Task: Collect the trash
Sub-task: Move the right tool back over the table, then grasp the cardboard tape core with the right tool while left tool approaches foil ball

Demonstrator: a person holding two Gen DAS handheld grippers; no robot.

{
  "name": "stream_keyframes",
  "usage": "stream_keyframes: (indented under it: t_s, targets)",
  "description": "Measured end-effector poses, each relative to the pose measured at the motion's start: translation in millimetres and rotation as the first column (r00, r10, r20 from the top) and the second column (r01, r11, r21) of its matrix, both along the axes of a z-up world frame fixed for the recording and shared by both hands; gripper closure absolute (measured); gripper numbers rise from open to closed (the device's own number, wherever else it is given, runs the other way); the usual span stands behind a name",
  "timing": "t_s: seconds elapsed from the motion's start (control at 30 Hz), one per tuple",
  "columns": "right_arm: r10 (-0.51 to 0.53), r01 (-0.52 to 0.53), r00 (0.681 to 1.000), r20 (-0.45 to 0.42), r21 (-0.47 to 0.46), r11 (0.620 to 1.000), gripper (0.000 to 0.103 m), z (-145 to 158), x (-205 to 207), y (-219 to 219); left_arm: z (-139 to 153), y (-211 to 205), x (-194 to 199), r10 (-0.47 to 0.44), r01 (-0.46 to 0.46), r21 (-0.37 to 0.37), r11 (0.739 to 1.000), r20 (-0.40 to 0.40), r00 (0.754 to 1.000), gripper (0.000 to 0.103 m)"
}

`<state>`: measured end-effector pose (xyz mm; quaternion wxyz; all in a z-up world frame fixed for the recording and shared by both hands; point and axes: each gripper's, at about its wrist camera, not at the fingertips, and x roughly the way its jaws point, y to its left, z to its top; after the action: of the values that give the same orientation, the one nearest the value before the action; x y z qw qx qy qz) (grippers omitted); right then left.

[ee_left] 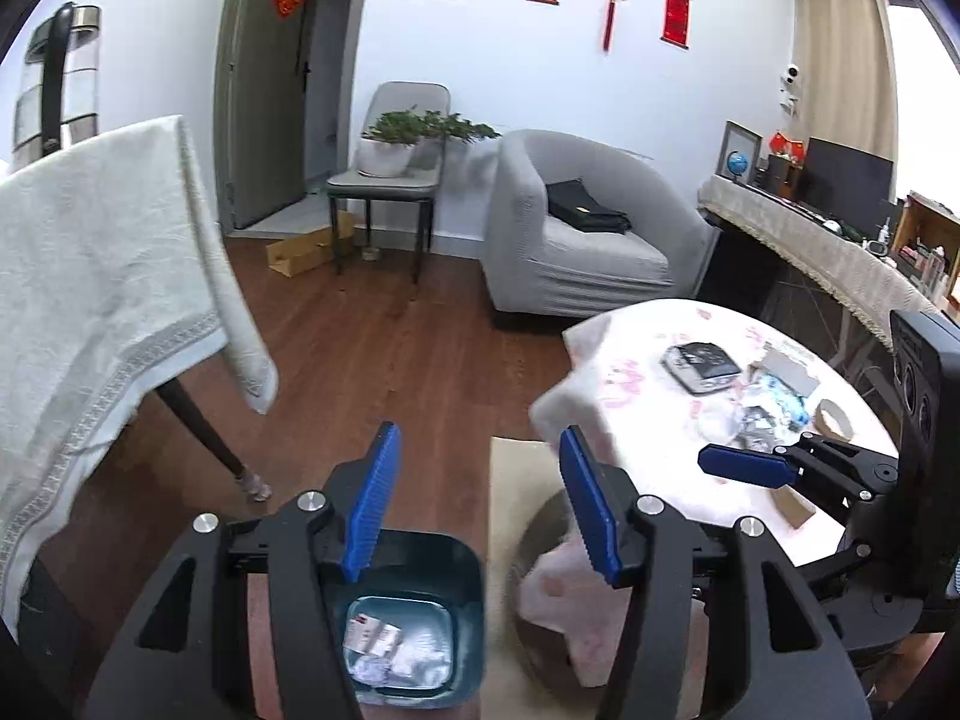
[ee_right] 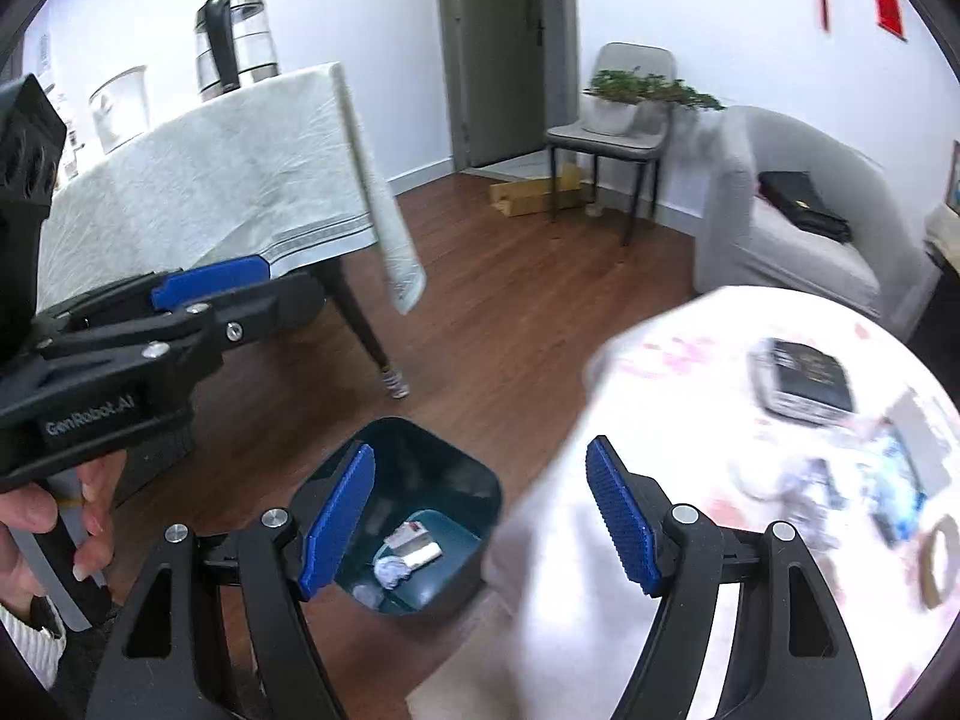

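- Closest to me: my left jaws (ee_left: 474, 504) stand apart with nothing between the blue pads. They hang right above the bin.
- My right jaws (ee_right: 480, 516) are spread wide too, also empty, with the bin's rim and the edge of the round worktop showing through the gap.
- The bin (ee_right: 420, 468) is a dark teal, squarish tub with rounded corners. It sits upright on the wood floor (ee_left: 372, 348), mouth facing up, just beside the round worktop.
- Down in the bin: a small red-and-white packet (ee_right: 408, 537) lying flat, long side running roughly diagonal across the bottom, plus a crumpled white wad (ee_right: 390, 571) next to it. From the left wrist view the same stuff reads as a pale heap (ee_left: 399, 648) at the bottom.
- A hand (ee_right: 54, 522) grips the handle of the left tool at the left edge of the right wrist view.
- Next out, the round worktop (ee_left: 660, 354) with a white cloth with pink print. More trash (ee_left: 756, 414) is still up there: a loose pile of crinkled clear and bluish wrappers, no clear long axis, kind of blurry. Near it are a dark flat box (ee_left: 699, 363) and a roll of tape (ee_left: 834, 417).
- Off to the other side, a second worktop with a pale cloth (ee_right: 240, 180) and a glass kettle (ee_right: 237, 42) on it.
- Farthest back: a grey armchair (ee_left: 570, 228) with a black bag on the seat, a chair holding a potted plant (ee_left: 396, 144), the door (ee_left: 270, 78) and red wall hangings.
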<state>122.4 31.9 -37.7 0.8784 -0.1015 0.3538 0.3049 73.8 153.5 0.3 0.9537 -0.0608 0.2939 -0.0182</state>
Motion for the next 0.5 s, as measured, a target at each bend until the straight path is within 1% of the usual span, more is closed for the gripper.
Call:
stream_keyframes:
  t_s: [0.07, 0.1, 0.17, 0.33, 0.5]
  targets:
    - [-0.03, 0.03, 1.0, 0.009, -0.015, 0.999, 0.029, -0.7, 0.1, -13.9, 0.2, -11.4, 4.7, -0.015, 0.015, -0.007, 1.0, -0.002, 1.0, 0.044]
    - [-0.044, 0.044, 0.999, 0.013, -0.02, 0.999, 0.029, -0.9, -0.1, -19.8, -0.1, -16.5, 5.1, -0.021, 0.021, -0.009, 1.0, -0.001, 1.0, 0.041]
    - [-0.074, 0.074, 0.997, 0.015, -0.026, 0.997, 0.029, -3.4, -0.3, -34.5, 0.7, -28.2, 8.8, -0.04, 0.04, -0.012, 0.999, 0.003, 0.999, 0.04]
    - [-0.13, 0.131, 0.991, 0.031, -0.026, 0.991, 0.029, -0.1, -0.3, -68.3, -5.0, -54.4, 18.0, -0.074, 0.074, -0.006, 0.997, -0.008, 0.997, 0.039]
    - [-0.163, 0.163, 0.986, 0.026, -0.023, 0.986, 0.029, -1.1, -1.0, -97.2, -9.2, -77.0, 28.2, -0.099, 0.099, -0.006, 0.995, -0.019, 0.995, 0.038]
